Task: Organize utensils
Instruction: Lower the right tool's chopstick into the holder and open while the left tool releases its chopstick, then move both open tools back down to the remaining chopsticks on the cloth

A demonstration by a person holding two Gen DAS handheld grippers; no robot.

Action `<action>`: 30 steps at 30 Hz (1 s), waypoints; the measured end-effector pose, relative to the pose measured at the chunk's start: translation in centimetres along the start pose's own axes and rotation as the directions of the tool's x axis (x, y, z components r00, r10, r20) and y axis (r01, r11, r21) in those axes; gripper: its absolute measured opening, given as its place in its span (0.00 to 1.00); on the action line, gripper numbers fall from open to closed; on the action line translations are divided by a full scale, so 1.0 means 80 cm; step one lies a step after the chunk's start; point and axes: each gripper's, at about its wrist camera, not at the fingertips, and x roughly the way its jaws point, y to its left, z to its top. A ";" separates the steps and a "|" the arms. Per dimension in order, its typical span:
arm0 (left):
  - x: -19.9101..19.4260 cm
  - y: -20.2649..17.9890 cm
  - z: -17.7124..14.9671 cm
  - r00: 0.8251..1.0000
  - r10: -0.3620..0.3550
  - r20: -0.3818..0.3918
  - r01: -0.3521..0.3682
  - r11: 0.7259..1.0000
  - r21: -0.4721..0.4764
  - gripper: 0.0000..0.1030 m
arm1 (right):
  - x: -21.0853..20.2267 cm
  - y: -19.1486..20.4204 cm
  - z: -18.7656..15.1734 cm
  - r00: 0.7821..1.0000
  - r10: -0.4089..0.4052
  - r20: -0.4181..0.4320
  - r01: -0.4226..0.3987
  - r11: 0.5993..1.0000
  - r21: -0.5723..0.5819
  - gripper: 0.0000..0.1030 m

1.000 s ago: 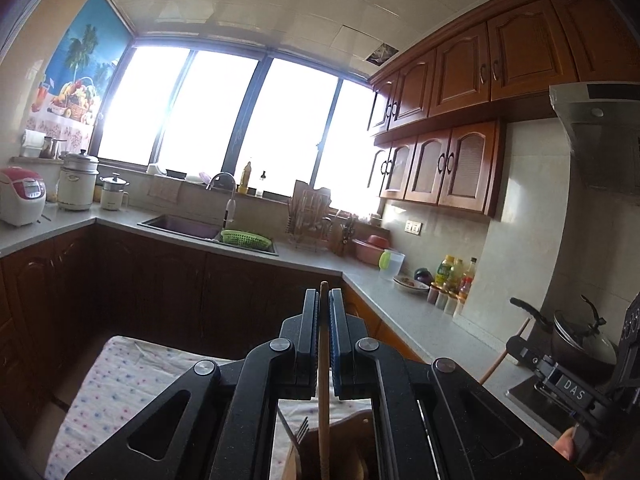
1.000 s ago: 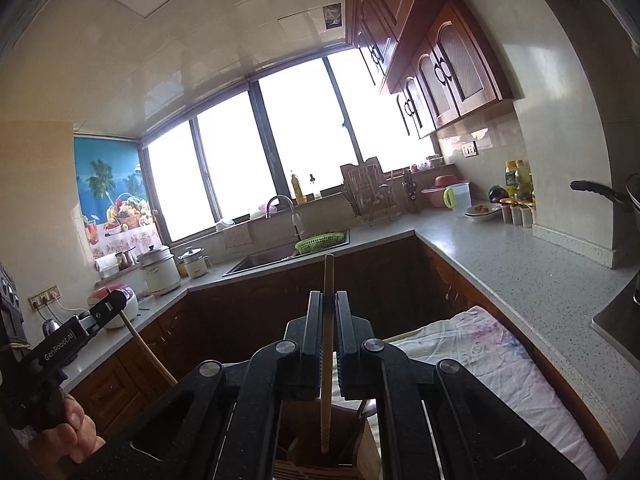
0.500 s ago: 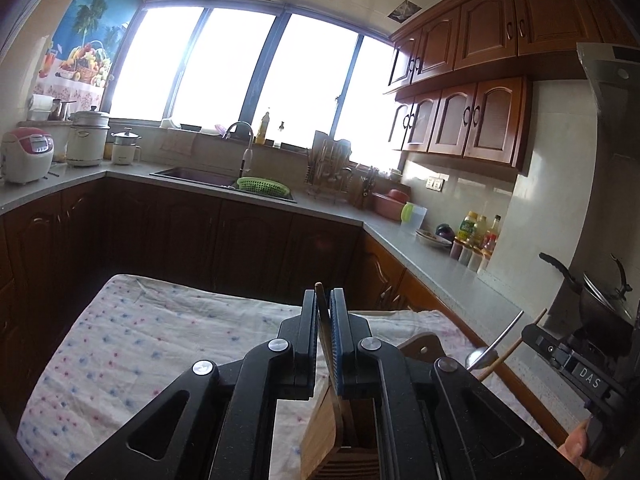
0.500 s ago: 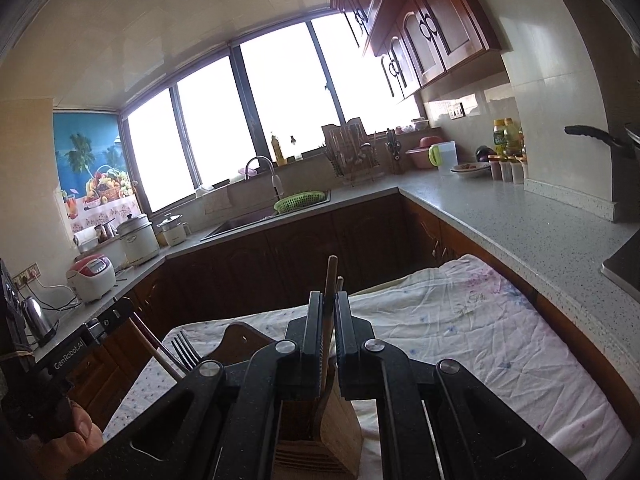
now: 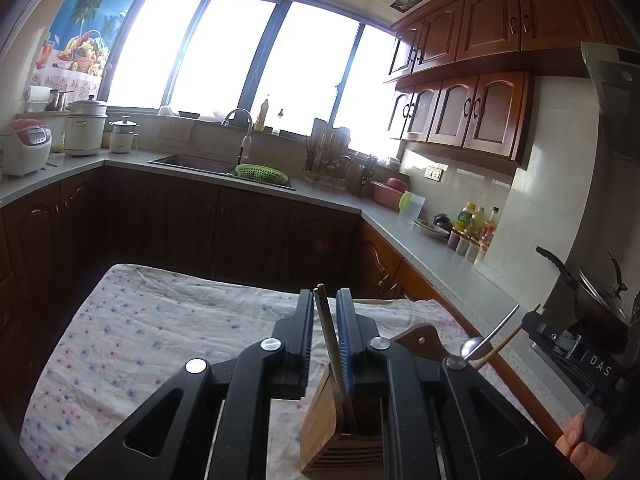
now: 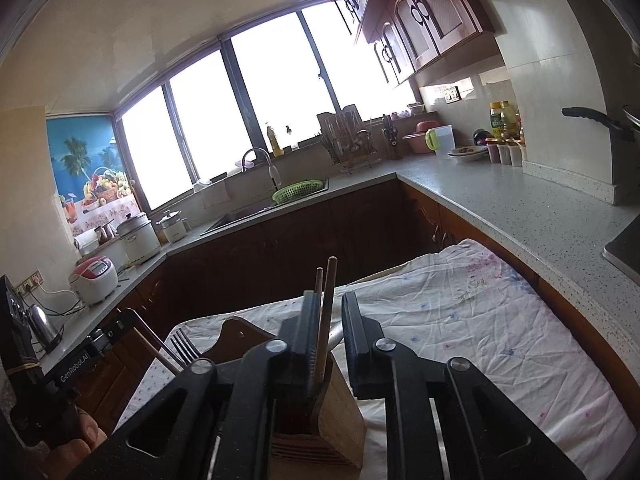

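Note:
A bamboo utensil holder (image 5: 336,432) stands on the floral cloth (image 5: 140,340), right under both grippers; it also shows in the right wrist view (image 6: 340,412). My left gripper (image 5: 325,312) is open, and a thin wooden chopstick (image 5: 326,332) stands loose between its fingers, leaning in the holder. My right gripper (image 6: 330,312) is open, with two chopsticks (image 6: 324,312) standing in the holder by its left finger. A metal spoon (image 5: 484,340) and a fork (image 6: 182,346) stick out near the holder. A wooden board (image 5: 420,340) lies behind it.
Grey countertops (image 6: 520,208) run around the room, with a sink (image 5: 200,162), green basket (image 5: 262,172), dish rack (image 6: 348,136), rice cookers (image 5: 24,146), bottles (image 5: 472,220) and a black pan (image 5: 592,300) on the stove. Dark cabinets (image 5: 240,232) stand beyond the table's far edge.
Both grippers have lowered and tilted down over the holder. Both have opened and let go of their chopsticks, which now stand in the holder.

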 end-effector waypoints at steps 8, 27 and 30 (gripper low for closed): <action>-0.075 0.021 -0.005 0.999 0.037 0.034 -0.036 0.998 -0.053 0.82 | -0.064 -0.005 0.006 0.992 0.061 0.112 -0.065 0.997 0.039 0.88; -0.213 0.034 -0.087 0.988 0.061 -0.143 -0.076 0.992 -0.103 0.87 | -0.162 -0.022 -0.114 0.996 0.069 -0.055 -0.066 0.996 0.055 0.92; -0.221 0.034 -0.094 0.983 0.061 -0.171 -0.080 0.991 -0.109 0.87 | -0.167 -0.025 -0.133 0.994 0.067 -0.091 -0.061 0.996 0.067 0.92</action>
